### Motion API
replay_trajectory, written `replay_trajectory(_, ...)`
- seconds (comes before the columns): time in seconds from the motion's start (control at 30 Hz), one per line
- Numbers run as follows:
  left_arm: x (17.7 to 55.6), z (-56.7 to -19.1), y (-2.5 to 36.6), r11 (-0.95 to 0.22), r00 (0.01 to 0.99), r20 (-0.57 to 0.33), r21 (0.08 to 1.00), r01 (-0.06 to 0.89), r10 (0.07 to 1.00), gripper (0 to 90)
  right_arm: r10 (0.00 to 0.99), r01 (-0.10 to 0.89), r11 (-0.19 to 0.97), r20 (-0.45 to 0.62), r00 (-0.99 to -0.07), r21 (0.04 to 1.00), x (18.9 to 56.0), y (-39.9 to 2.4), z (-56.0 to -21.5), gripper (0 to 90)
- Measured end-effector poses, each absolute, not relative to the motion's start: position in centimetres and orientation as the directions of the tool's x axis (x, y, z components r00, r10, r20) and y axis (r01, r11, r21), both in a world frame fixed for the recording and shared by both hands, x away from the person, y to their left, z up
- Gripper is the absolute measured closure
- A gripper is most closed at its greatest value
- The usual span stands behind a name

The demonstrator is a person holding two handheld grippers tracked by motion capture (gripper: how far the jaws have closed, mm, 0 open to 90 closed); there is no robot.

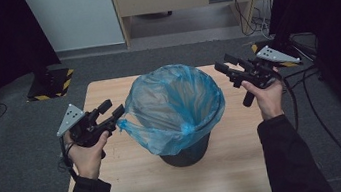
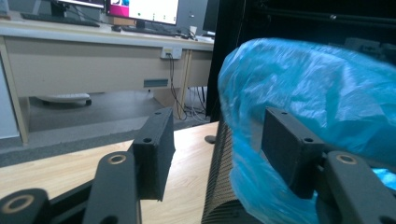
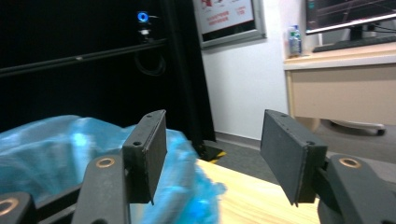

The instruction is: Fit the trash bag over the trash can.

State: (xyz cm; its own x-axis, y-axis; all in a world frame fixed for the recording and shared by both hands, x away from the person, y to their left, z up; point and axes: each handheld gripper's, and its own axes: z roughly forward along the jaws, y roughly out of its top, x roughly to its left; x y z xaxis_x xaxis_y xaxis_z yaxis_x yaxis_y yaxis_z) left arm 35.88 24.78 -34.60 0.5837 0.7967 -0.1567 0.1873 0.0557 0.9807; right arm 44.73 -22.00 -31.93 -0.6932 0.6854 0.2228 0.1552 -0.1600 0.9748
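With both the left claw (image 1: 112, 111) and right claw (image 1: 224, 67) released beside the blue bag (image 1: 175, 105) lining the bin (image 1: 186, 153) at center frame, draw them outward without snagging the overhanging plastic.

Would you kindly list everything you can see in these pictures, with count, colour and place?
bag: one, blue, lining the bin, rim folded over its top
bin: one, dark mesh, upright mid-table
table: one, light wood, under the bin
desk: one, beige, beyond the table
monitor: one, lit, on the desk
bottle: one, clear, on a desk
left gripper: one, black, jaws open, left of the bag
right gripper: one, black, jaws open, right of the bag
hands: two, holding the grippers
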Motion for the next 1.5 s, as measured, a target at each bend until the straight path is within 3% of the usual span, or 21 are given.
replay_trajectory(0.33, 35.2, -34.0, 22.9, 0.085, 0.631, -0.178, 0.981, 0.175, 0.755, 36.0, 0.648, 0.139, -0.111, 0.178, -0.741, 0.984, 42.0, -20.0, -31.8, 40.5)
replay_trajectory(0.57, 35.1, -34.6, 21.7, 0.075, 0.648, -0.198, 0.974, 0.213, 0.736, 37.0, 0.65, 0.144, -0.103, 0.176, -0.739, 0.984, 41.6, -19.6, -32.0, 39.5)
replay_trajectory(0.73, 34.9, -34.8, 21.4, 0.079, 0.668, -0.205, 0.973, 0.215, 0.715, 45.6, 0.652, 0.141, -0.104, 0.175, -0.738, 0.984, 41.4, -19.4, -31.9, 38.7)
replay_trajectory(0.93, 34.5, -34.5, 21.6, 0.066, 0.694, -0.192, 0.977, 0.205, 0.694, 64.7, 0.656, 0.138, -0.096, 0.168, -0.736, 0.986, 41.4, -19.1, -31.9, 35.7)
replay_trajectory(1.0, 34.4, -34.5, 21.9, 0.076, 0.698, -0.2, 0.976, 0.205, 0.687, 74.8, 0.654, 0.139, -0.102, 0.172, -0.736, 0.985, 41.4, -19.1, -31.9, 35.1)
replay_trajectory(1.17, 34.1, -34.8, 22.2, 0.055, 0.692, -0.192, 0.975, 0.215, 0.696, 88.2, 0.652, 0.124, -0.115, 0.169, -0.739, 0.986, 41.2, -18.8, -31.2, 34.4)
replay_trajectory(1.5, 34.7, -36.7, 22.0, 0.025, 0.673, -0.194, 0.967, 0.252, 0.714, 88.6, 0.645, 0.078, -0.153, 0.159, -0.747, 0.985, 41.8, -16.0, -26.8, 27.4)
